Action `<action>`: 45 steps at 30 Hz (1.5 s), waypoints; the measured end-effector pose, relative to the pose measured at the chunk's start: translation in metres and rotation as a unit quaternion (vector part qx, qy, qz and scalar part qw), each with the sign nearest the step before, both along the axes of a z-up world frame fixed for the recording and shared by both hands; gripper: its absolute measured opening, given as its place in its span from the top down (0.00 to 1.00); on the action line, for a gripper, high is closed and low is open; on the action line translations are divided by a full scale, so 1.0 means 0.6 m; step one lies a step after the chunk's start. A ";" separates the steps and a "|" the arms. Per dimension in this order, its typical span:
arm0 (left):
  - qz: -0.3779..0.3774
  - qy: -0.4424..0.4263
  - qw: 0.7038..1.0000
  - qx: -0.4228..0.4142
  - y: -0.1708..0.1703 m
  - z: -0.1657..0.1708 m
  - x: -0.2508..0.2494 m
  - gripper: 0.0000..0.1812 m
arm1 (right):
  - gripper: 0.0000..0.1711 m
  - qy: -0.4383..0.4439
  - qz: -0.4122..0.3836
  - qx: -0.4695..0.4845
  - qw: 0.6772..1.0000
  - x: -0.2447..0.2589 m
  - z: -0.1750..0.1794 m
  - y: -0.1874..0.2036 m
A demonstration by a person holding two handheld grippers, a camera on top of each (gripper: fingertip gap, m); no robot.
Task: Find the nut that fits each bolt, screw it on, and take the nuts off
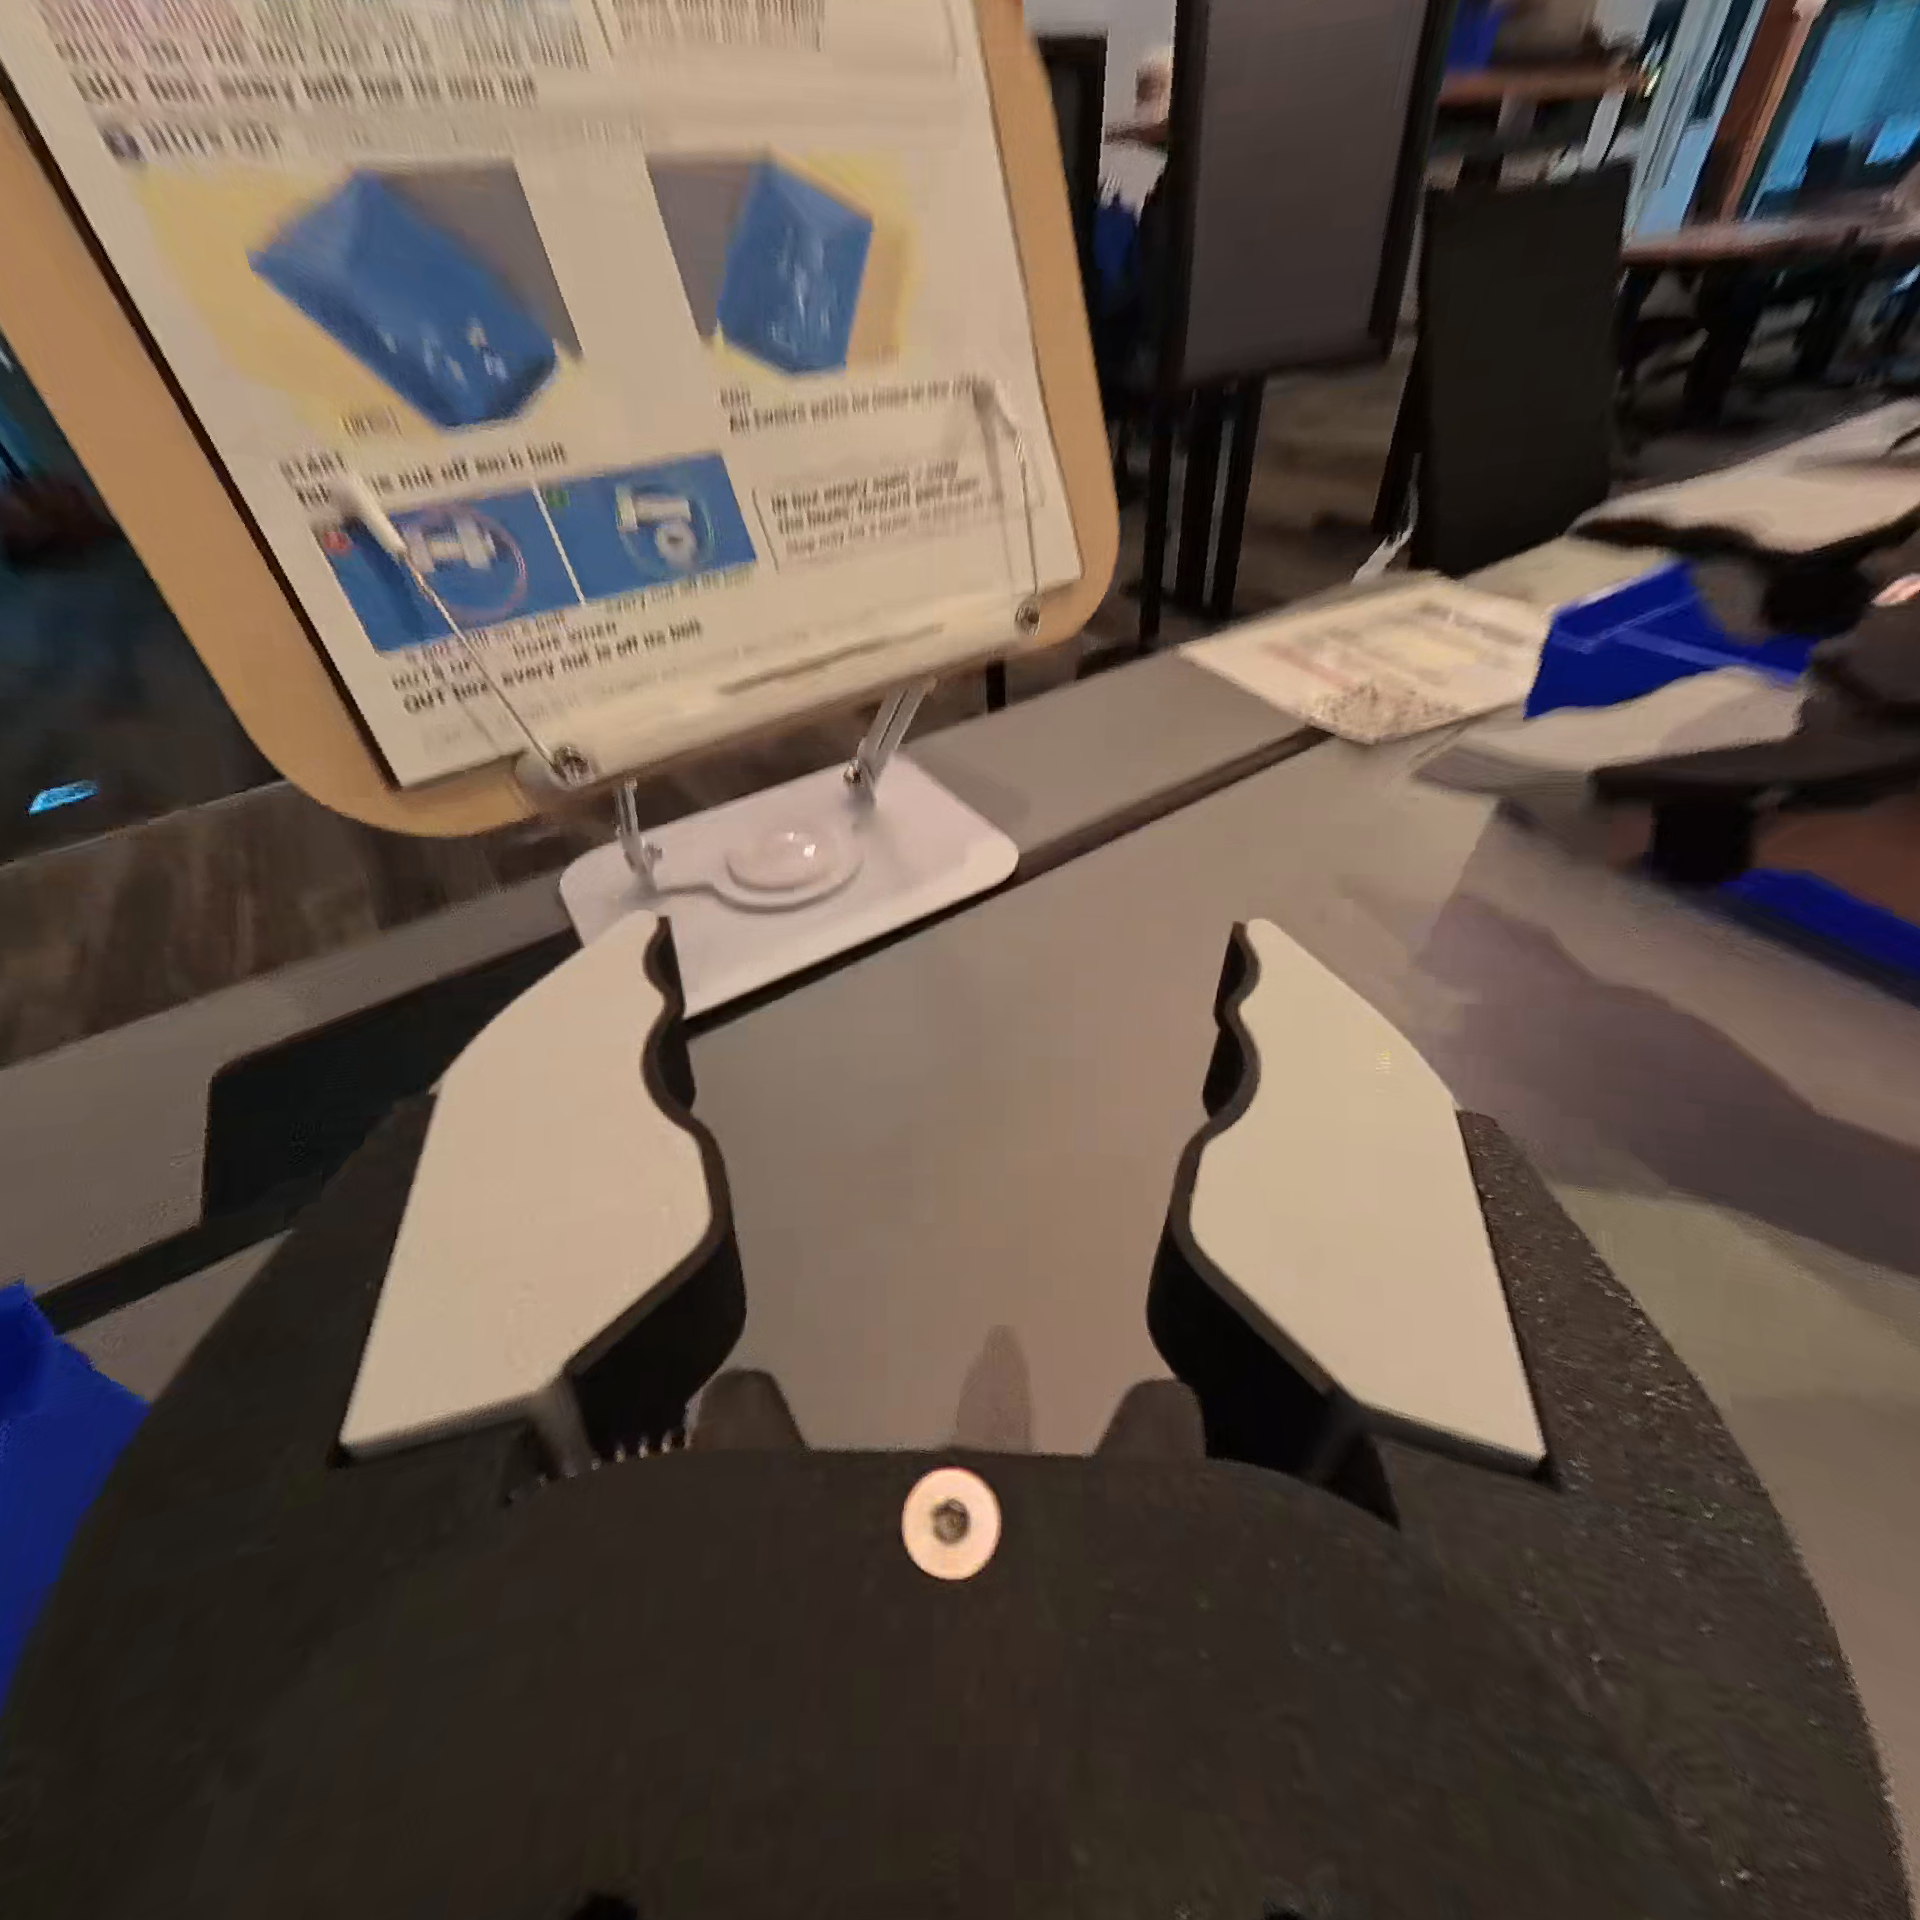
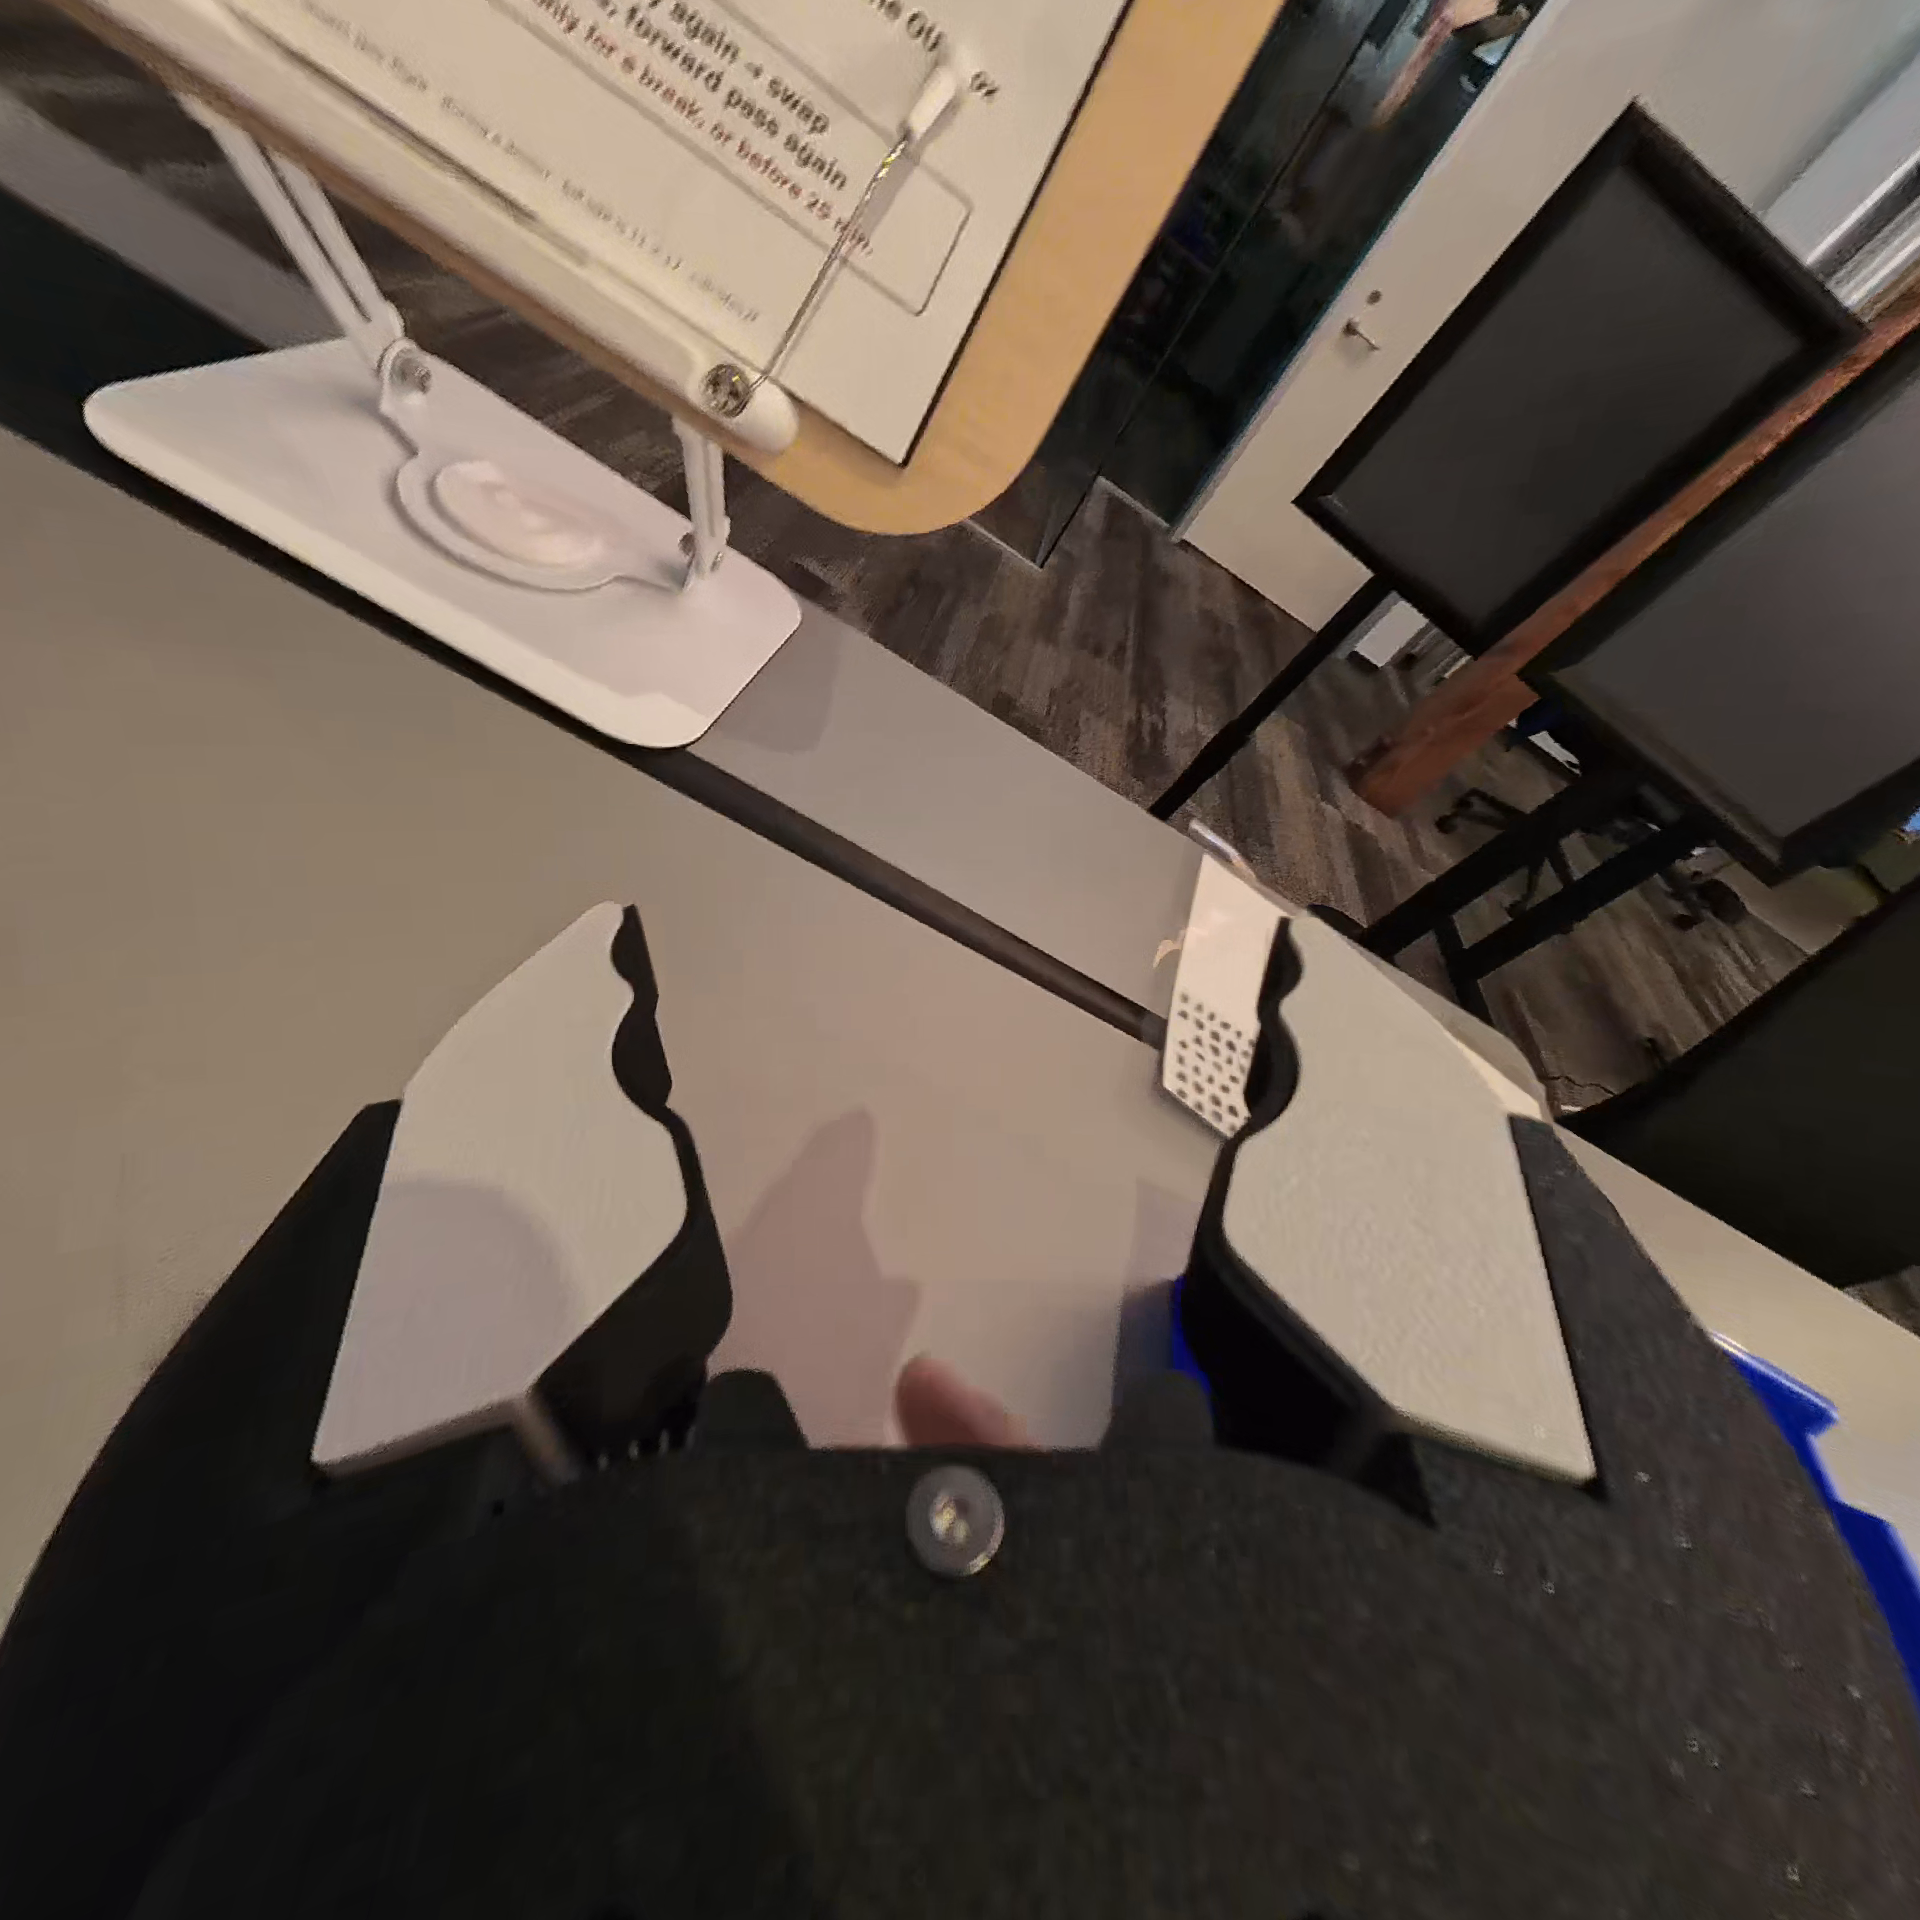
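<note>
Nearest in the left wrist view is the left gripper, its two white-faced fingers spread wide apart with nothing between them, only bare grey table showing through the gap. At twelve o'clock, just past the fingertips, the white base plate of a document stand sits on the table's far edge, carrying a tilted wooden board with a printed instruction sheet clipped to it. At two o'clock lies a loose paper sheet, and beyond it a blue bin, blurred by motion. A patch of blue at eight o'clock touches the frame edge; what it is I cannot tell.

In the right wrist view the right gripper hangs the same way, jaws apart and empty. The stand's base lies at eleven o'clock, a white speckled tag sits at the table edge at one o'clock beside the right finger, and a sliver of blue bin peeks out at four o'clock.

No bolt or nut shows in either view.
</note>
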State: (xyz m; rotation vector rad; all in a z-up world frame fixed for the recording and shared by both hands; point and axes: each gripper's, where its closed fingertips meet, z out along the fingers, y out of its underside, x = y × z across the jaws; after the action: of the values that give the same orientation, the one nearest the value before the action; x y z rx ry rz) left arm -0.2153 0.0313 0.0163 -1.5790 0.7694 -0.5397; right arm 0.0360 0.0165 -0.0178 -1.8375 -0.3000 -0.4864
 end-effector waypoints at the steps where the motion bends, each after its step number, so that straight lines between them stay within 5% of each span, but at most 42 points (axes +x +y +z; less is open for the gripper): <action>1: 0.005 0.016 1.000 0.001 0.003 -0.010 0.000 0.47 | 0.36 0.003 -0.006 0.007 1.000 0.002 0.006 -0.002; 13: 0.114 0.113 0.987 0.033 0.027 -0.032 -0.029 0.50 | 0.38 0.070 0.016 0.064 0.995 -0.004 0.042 -0.014; 35: 0.124 0.124 0.984 0.018 0.023 -0.015 -0.044 0.50 | 0.51 0.076 0.064 0.071 0.993 -0.019 0.037 -0.011; 42: 0.122 0.112 0.986 0.000 0.000 0.090 -0.147 0.55 | 0.59 0.089 0.094 0.052 0.990 -0.028 0.032 -0.011; 45: 0.129 0.158 0.977 -0.065 -0.017 0.090 -0.246 0.58 | 0.59 0.099 0.094 0.046 0.990 -0.022 0.029 -0.009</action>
State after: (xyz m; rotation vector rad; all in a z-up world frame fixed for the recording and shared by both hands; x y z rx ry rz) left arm -0.3628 0.0208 0.0703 -1.8800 0.7596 -0.1523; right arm 0.0231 0.0110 -0.0003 -1.7330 -0.3063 -0.1828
